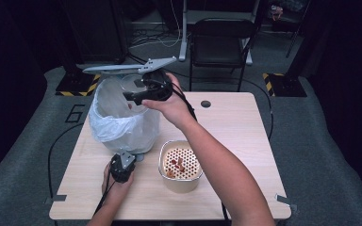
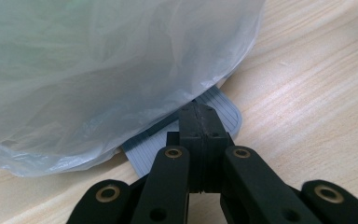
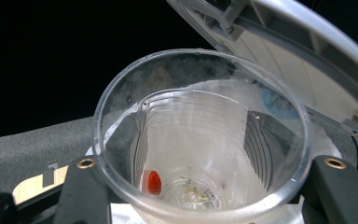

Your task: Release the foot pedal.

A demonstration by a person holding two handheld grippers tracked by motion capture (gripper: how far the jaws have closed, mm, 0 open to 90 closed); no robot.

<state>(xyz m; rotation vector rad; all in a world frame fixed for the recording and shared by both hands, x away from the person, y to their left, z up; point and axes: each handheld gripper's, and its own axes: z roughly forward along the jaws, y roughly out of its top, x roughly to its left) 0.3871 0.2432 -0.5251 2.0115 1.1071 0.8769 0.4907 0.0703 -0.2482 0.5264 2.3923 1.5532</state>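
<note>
A dark room with grey carpet is seen around a light wooden bench, with a black folding chair on the floor beyond its far edge. On the left part of the bench a small grey pedal bin lined with a translucent white plastic bag is seen, its grey lid raised open. Just to the right of the bin, nearer the front edge, a cream square container with a perforated strainer insert is placed, with a few red-brown scraps lying on the insert.

The right tool is held up over the open mouth of the bin, above the far left of the bench. A clear ribbed plastic cup is held between its black jaws, one jaw on each side of the cup wall. A small red piece and some pale residue are seen at the cup's bottom. The raised lid is seen just behind the cup.

The left tool is held low at the near foot of the bin, its jaws pressed fully together with nothing between them. Their tips are set down on the bin's ridged grey foot pedal, which sticks out from under the bag.
</note>
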